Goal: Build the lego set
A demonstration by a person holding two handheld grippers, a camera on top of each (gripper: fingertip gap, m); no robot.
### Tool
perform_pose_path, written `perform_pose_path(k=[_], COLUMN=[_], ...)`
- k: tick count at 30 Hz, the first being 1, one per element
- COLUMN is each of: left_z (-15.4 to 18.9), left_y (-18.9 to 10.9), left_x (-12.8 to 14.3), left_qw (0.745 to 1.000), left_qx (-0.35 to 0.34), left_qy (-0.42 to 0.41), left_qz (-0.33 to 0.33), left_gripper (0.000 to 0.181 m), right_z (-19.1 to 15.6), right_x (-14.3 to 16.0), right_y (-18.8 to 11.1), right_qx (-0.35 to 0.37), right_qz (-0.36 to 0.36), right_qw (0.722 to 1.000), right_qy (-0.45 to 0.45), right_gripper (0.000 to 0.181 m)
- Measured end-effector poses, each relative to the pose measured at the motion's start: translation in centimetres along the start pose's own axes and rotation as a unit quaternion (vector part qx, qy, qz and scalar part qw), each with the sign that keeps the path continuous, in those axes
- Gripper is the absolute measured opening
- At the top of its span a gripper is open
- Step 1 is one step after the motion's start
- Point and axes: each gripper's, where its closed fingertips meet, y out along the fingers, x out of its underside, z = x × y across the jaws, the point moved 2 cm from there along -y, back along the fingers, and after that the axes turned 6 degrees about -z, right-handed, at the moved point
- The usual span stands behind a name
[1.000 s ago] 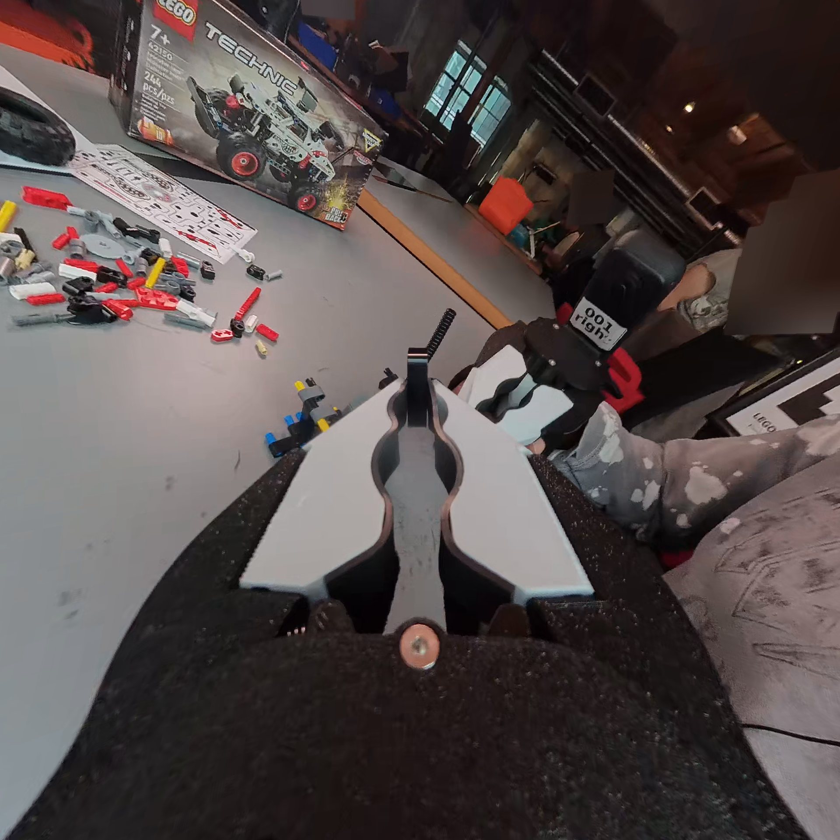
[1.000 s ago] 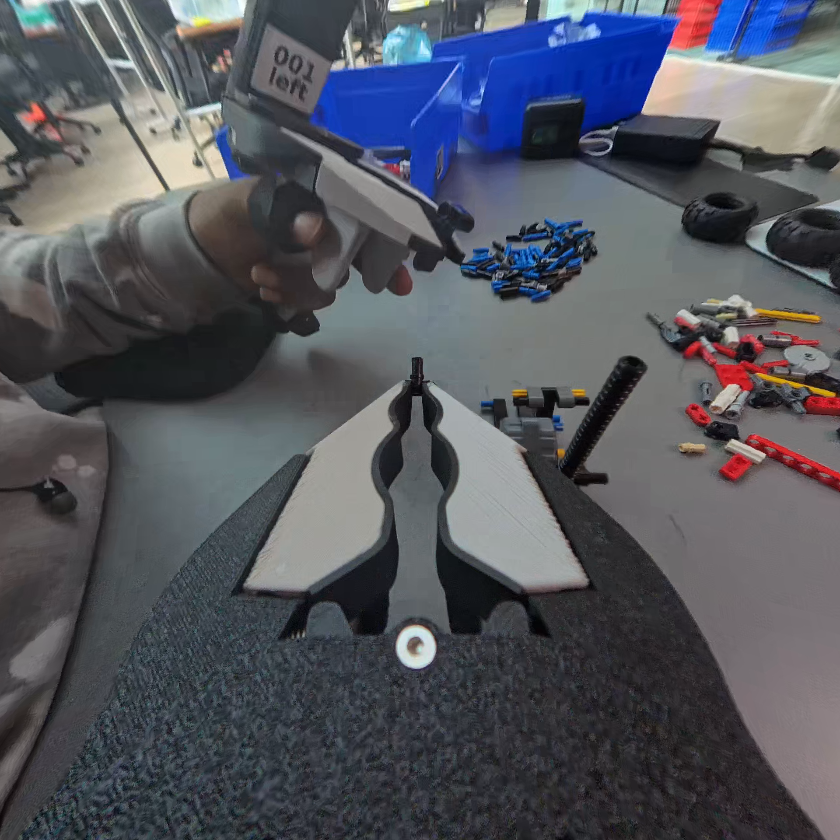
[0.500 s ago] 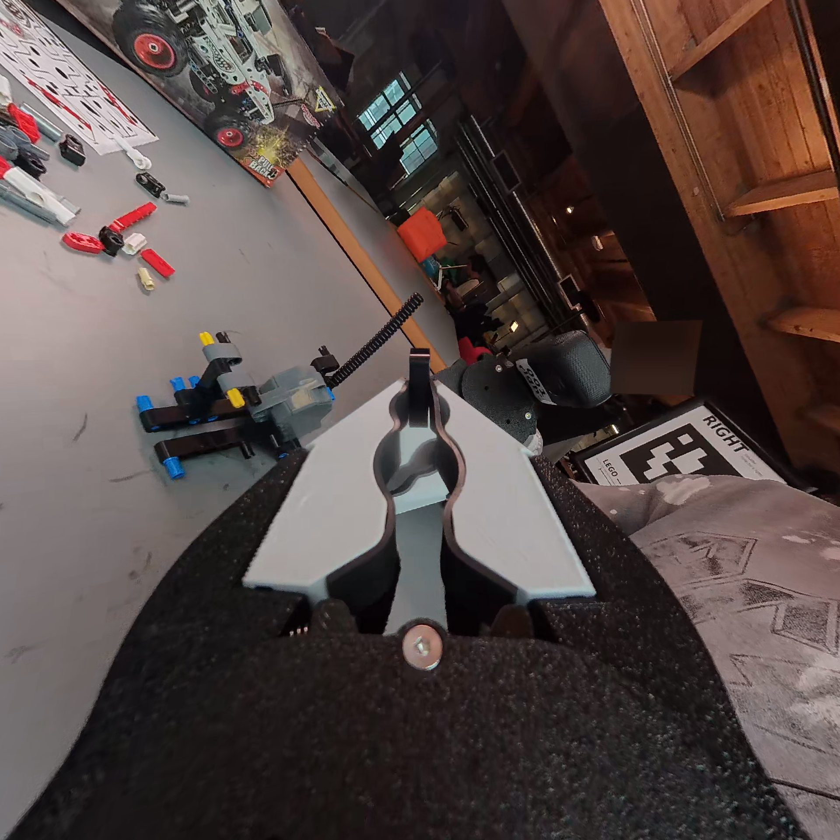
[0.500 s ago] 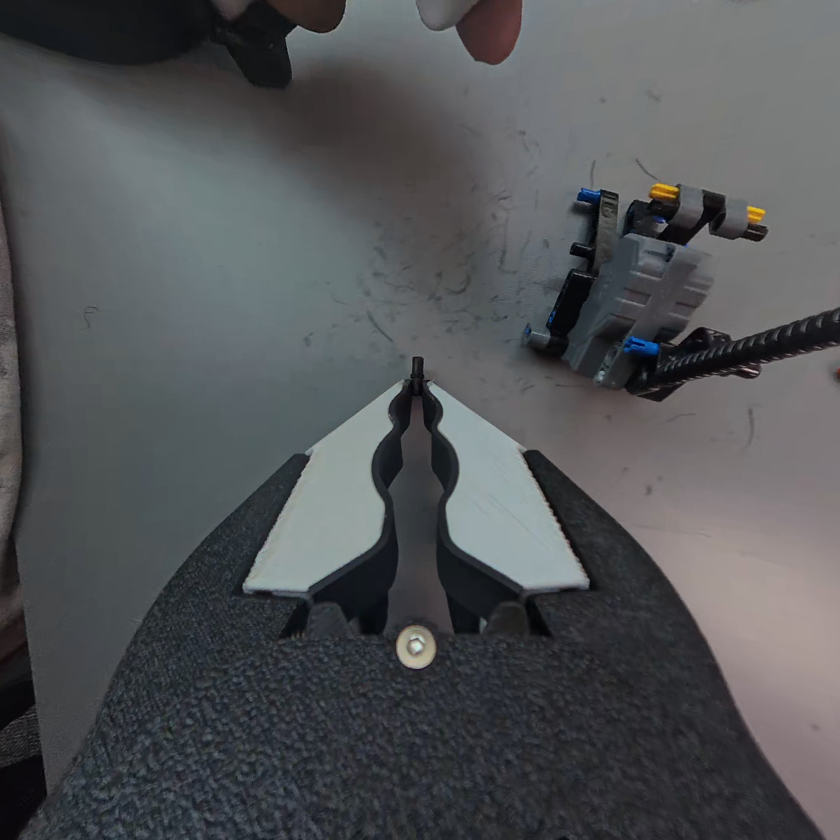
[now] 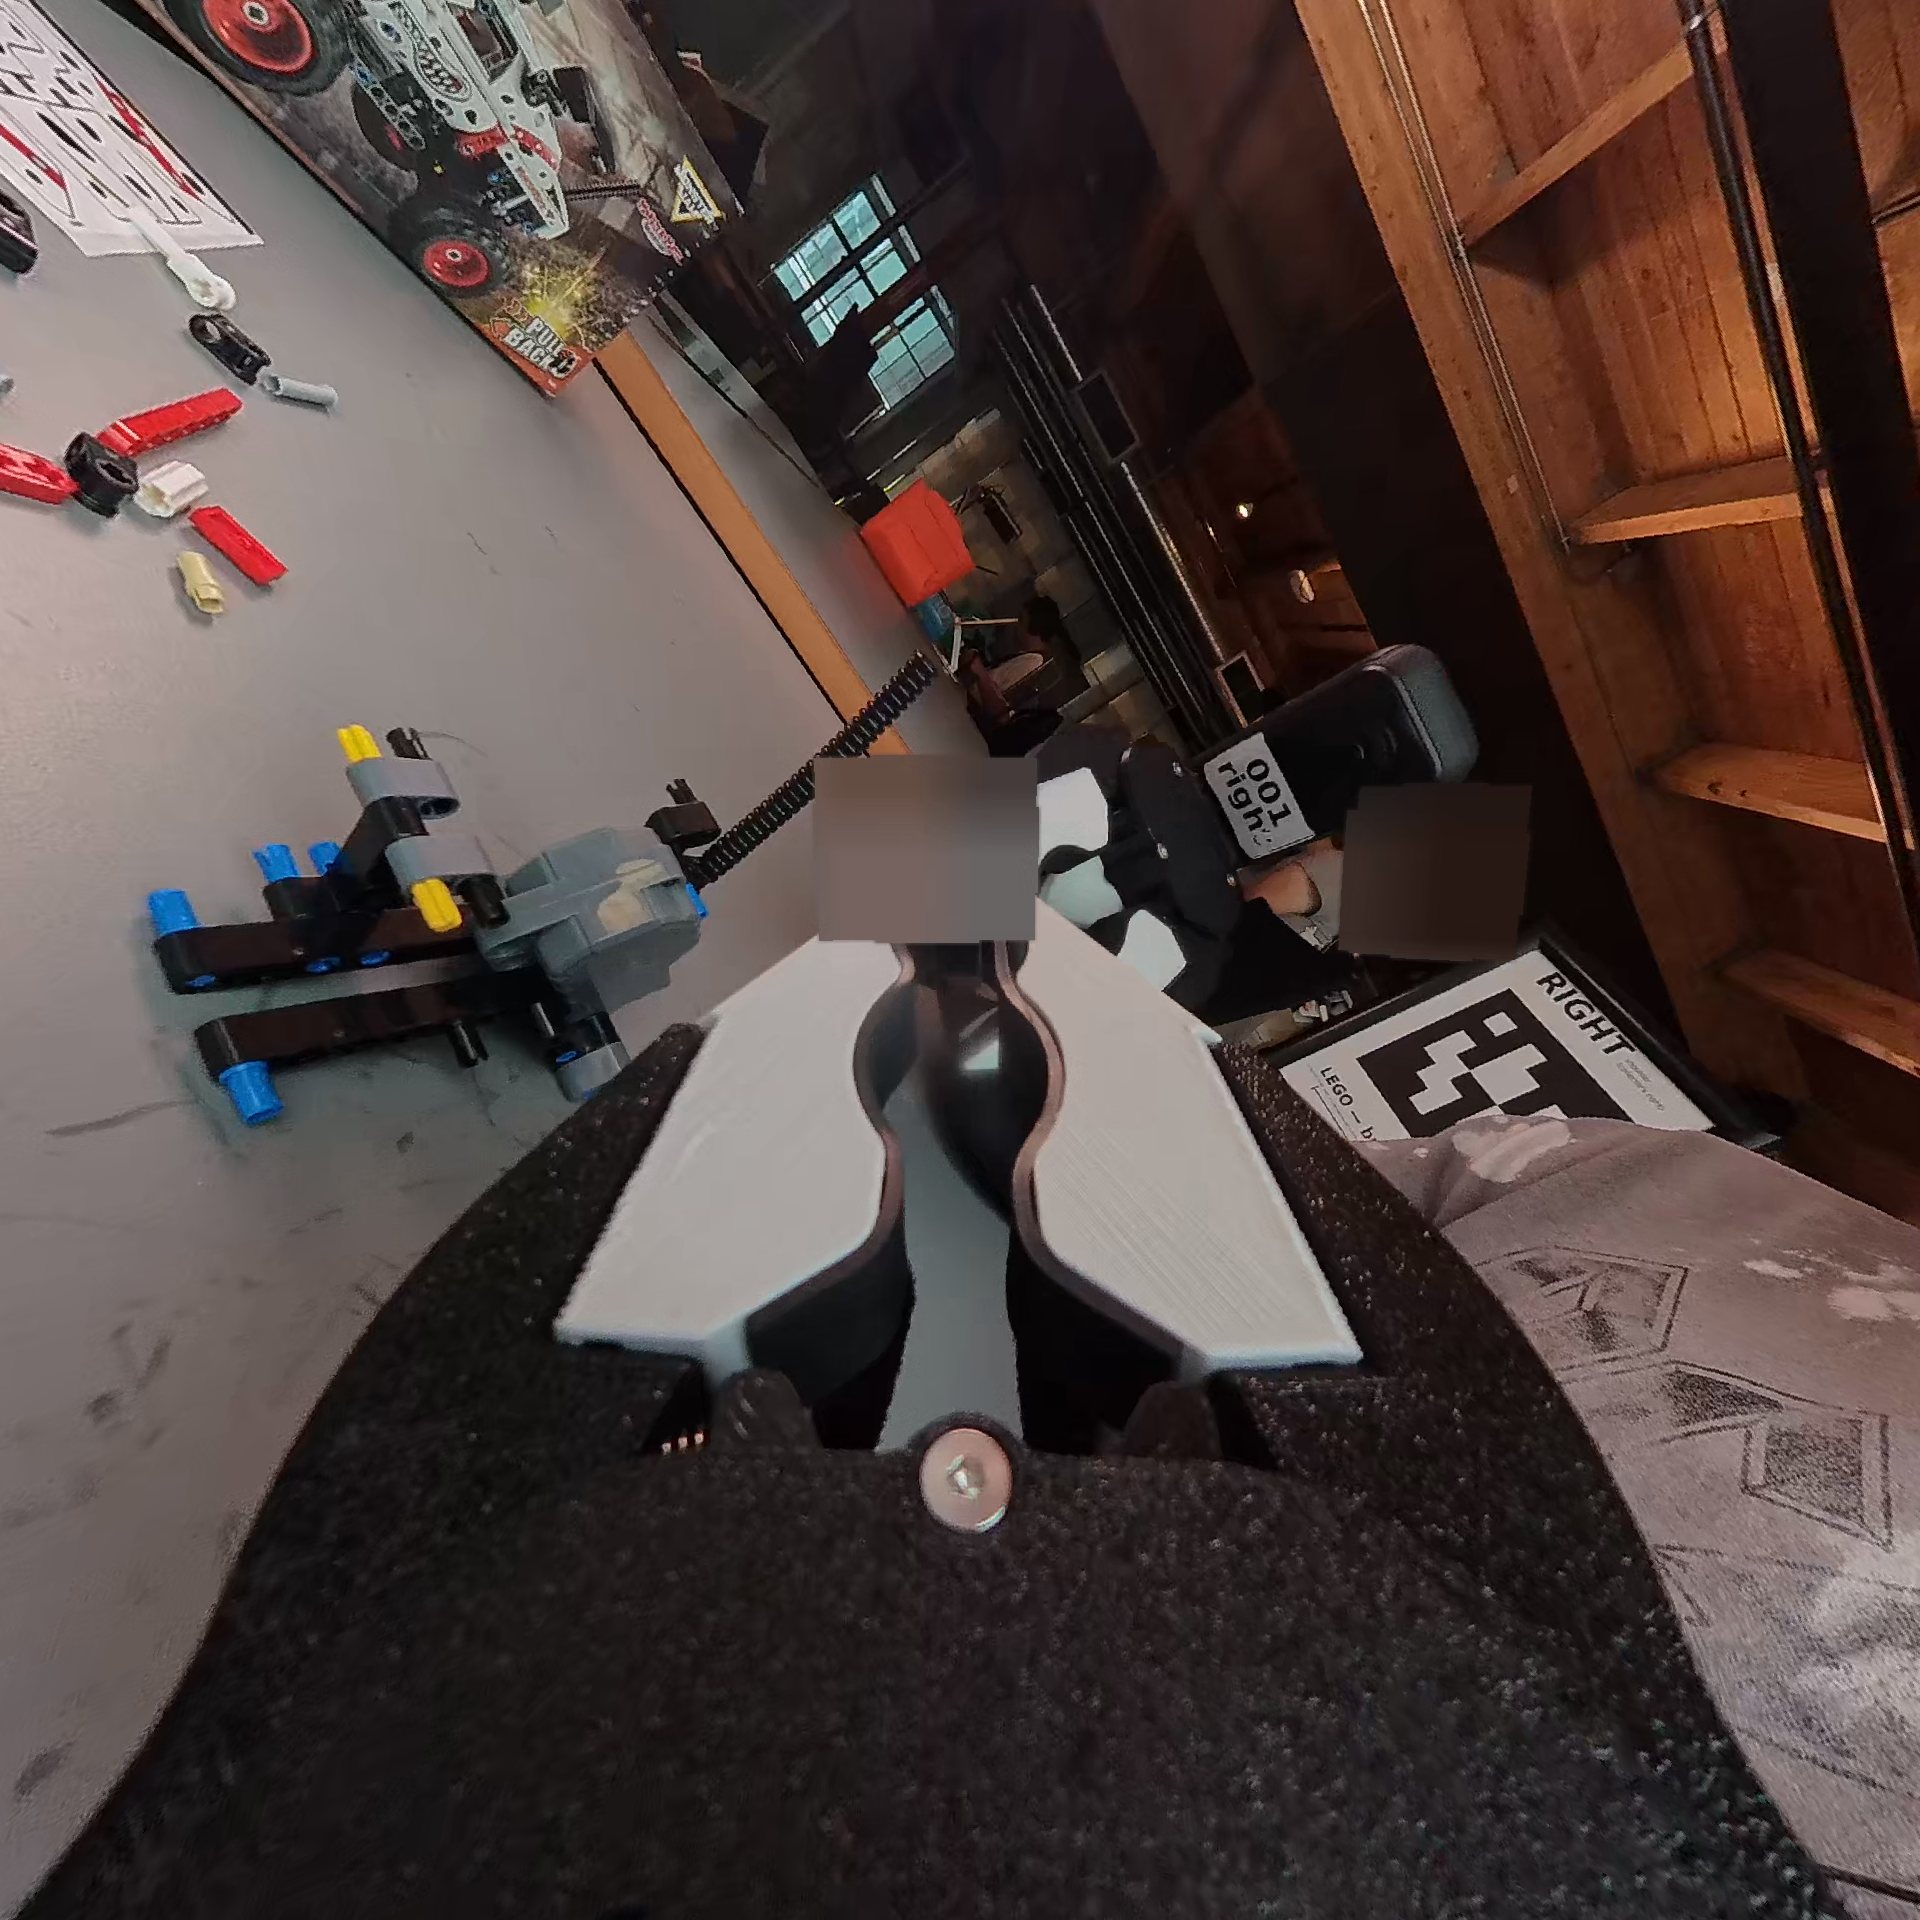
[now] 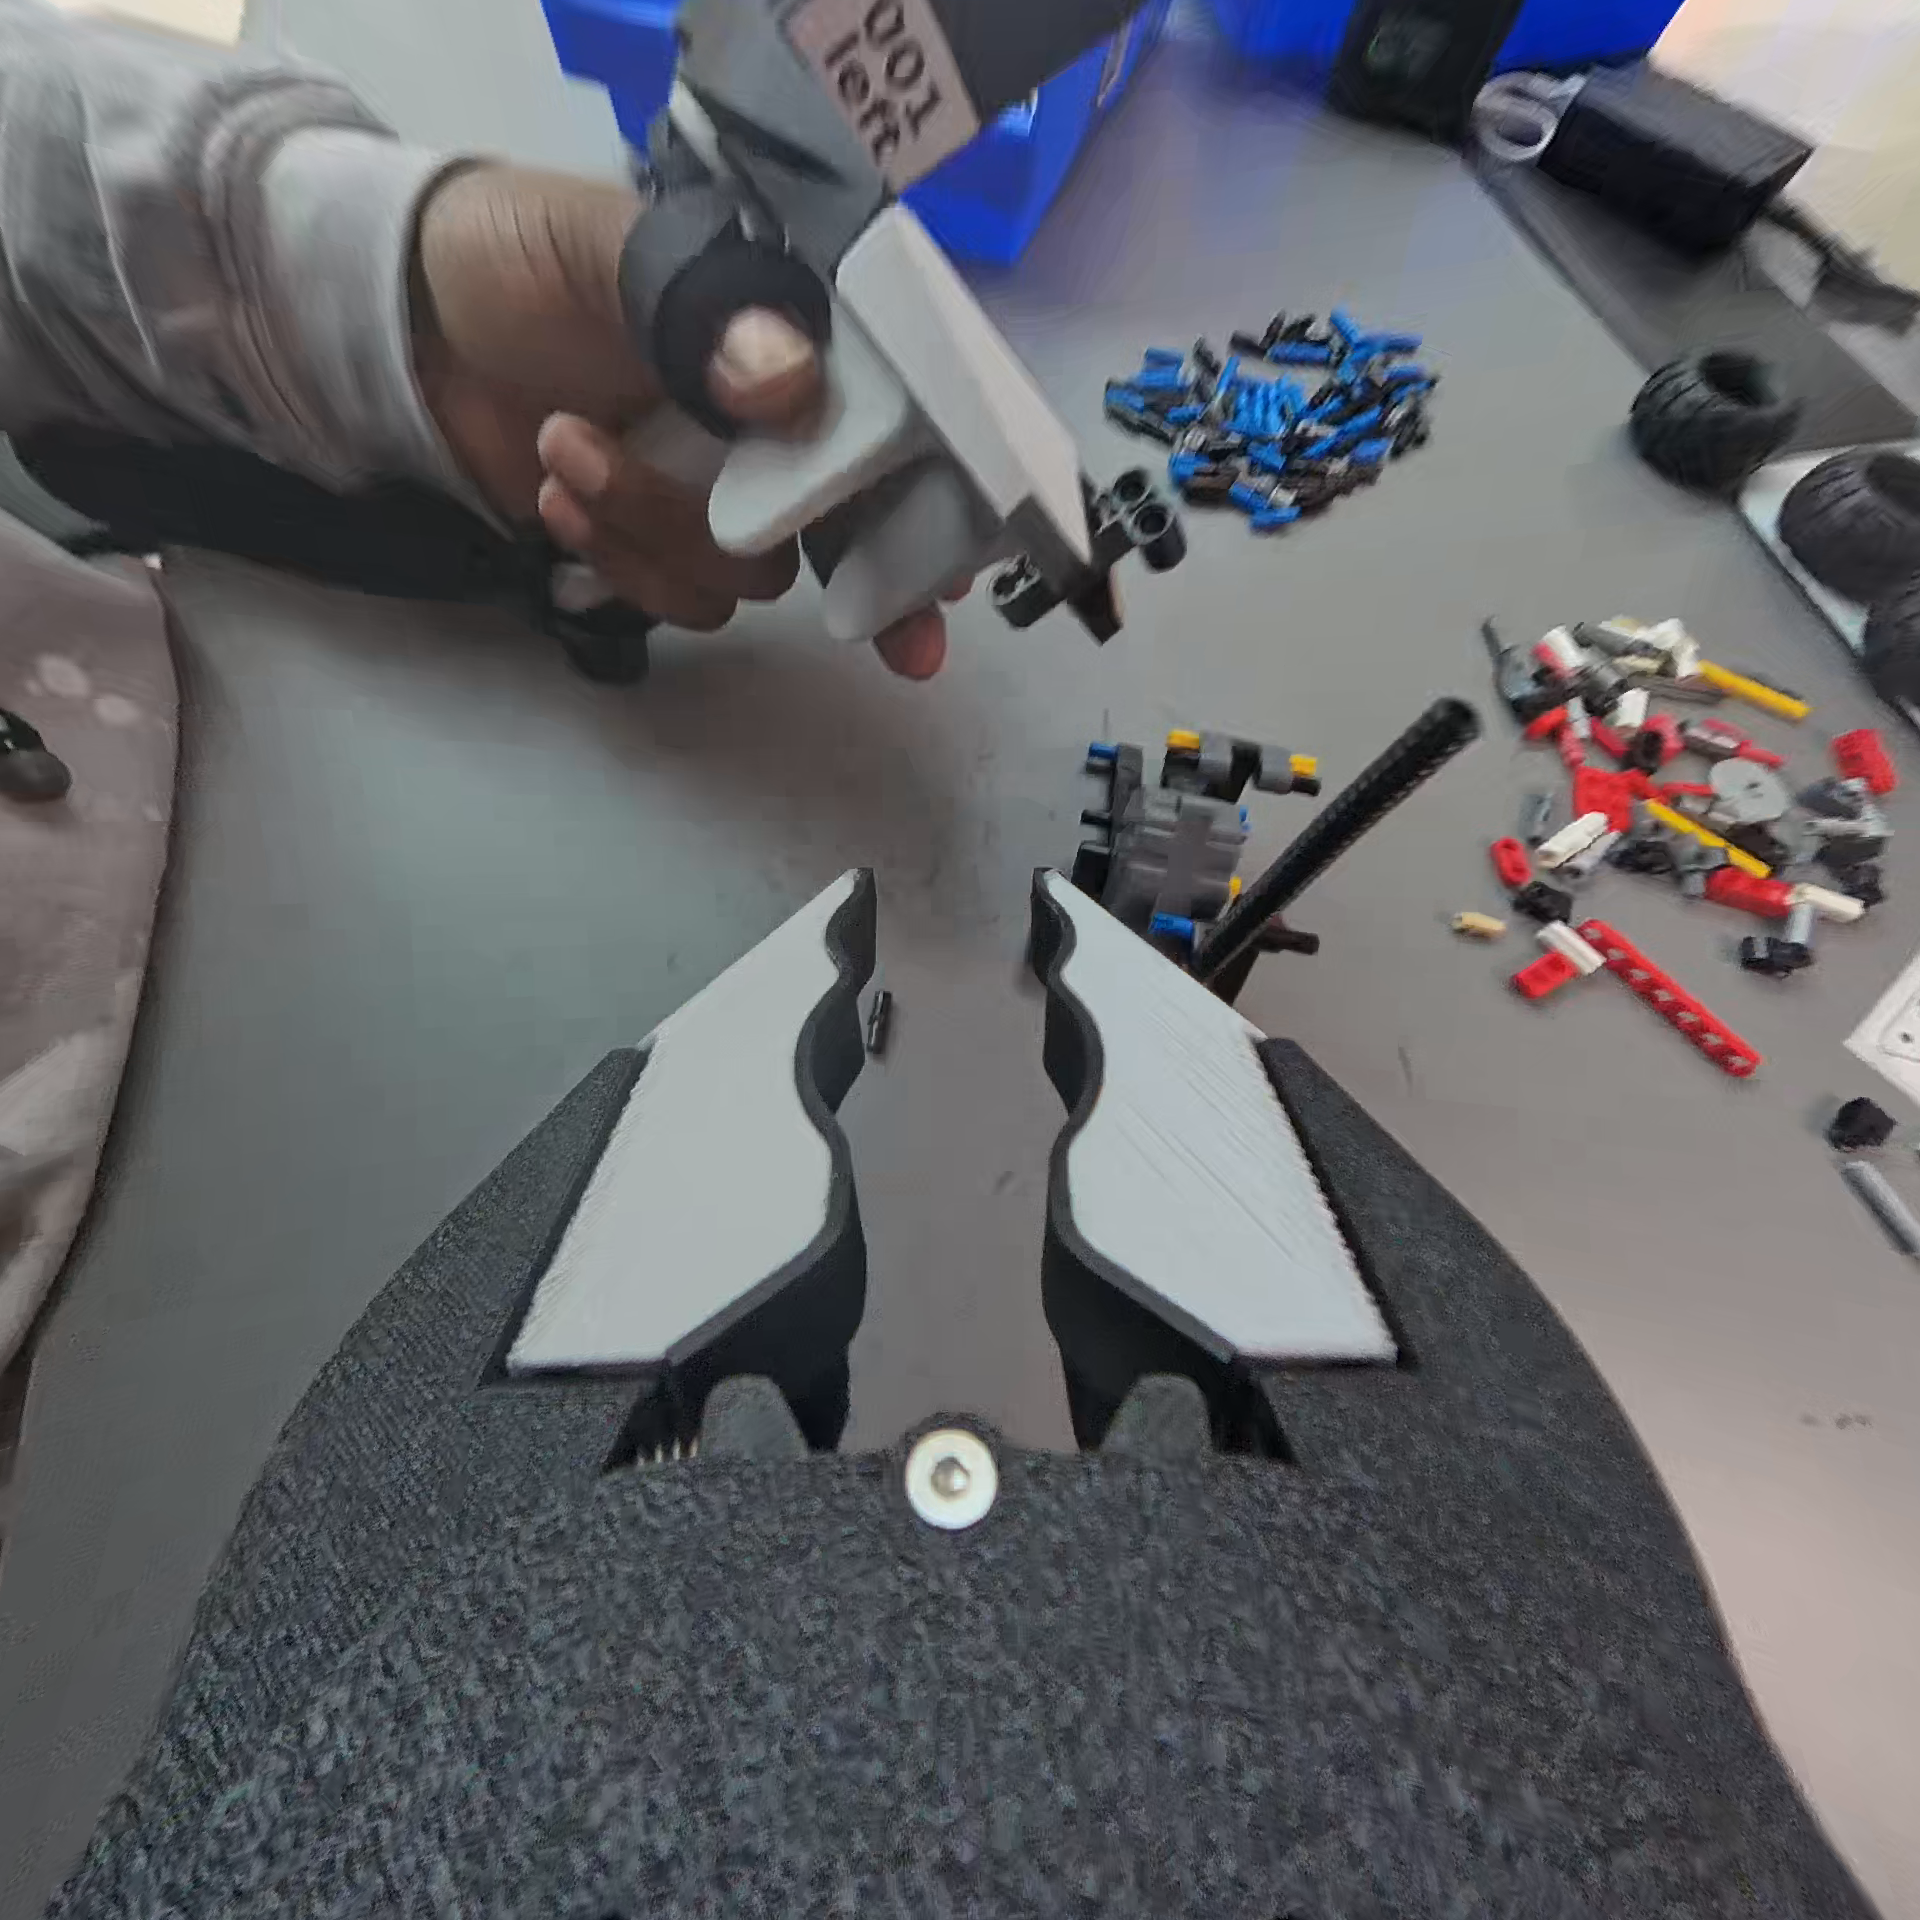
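Observation:
My left gripper (image 5: 952, 961) is shut on a black connector piece; its tips are hidden behind a blurred patch. In the right wrist view the left gripper (image 6: 1081, 566) hangs above the table with the black connector piece (image 6: 1138, 516) sticking out of its tips. My right gripper (image 6: 954, 894) is open and empty, low over the grey table (image 6: 520, 935). A small black pin (image 6: 879, 1023) lies on the table beside its left finger. The partial build (image 6: 1184, 842), a grey block on black beams with blue and yellow pins and a black ribbed rod (image 6: 1340, 821), lies just right of it and shows in the left wrist view (image 5: 582, 925).
A pile of blue and black pins (image 6: 1278, 426) lies behind the build. Loose red, grey and white parts (image 6: 1683, 821) and black tyres (image 6: 1714, 416) lie to the right. Blue bins (image 6: 997, 208) stand at the back. The set's box (image 5: 468, 135) and a printed sheet (image 5: 94, 166) are far left. The grippers' ends are close to 5 cm from one another.
My right gripper has opened and let go of the small black pin, which now lies on the table. It has tilted back up from the table. The left gripper stays shut on its piece.

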Motion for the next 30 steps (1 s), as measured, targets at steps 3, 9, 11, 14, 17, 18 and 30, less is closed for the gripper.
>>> perform_pose_path(k=[3,9,11,14,17,18,30], left_z=[0.3,1.1,1.6,2.2,2.8,3.0,1.7], left_y=[0.3,0.5,0.3,0.3,0.7,0.8,0.1], left_x=[0.0,0.0,-0.5,-0.6,-0.3,-0.2,-0.4], left_qw=[1.000,0.999,0.998,0.996,0.995,0.994,0.989], left_qx=[0.014,0.034,0.041,0.050,0.057,0.062,-0.045], left_qy=[-0.004,0.013,0.032,0.056,0.076,0.080,0.144], left_qz=[0.007,0.020,0.036,0.043,0.038,0.037,0.002], left_gripper=[0.007,0.007,0.007,0.006,0.007,0.006,0.022], right_z=[0.9,1.1,0.8,0.4,0.1,0.1,1.9], right_x=[-2.7,-3.9,-3.9,-4.6,-5.5,-5.7,-4.4], right_y=[-0.6,-0.3,-0.2,-0.3,-0.1,-0.2,-0.2], right_qx=[0.034,-0.007,-0.034,-0.068,-0.099,-0.103,0.095], right_qz=[0.083,0.140,0.147,0.177,0.207,0.218,0.164], right_qw=[0.996,0.982,0.977,0.965,0.949,0.946,0.979], right_qy=[0.024,0.123,0.150,0.182,0.214,0.218,0.074], right_gripper=[0.029,0.020,0.019,0.019,0.016,0.010,0.008])
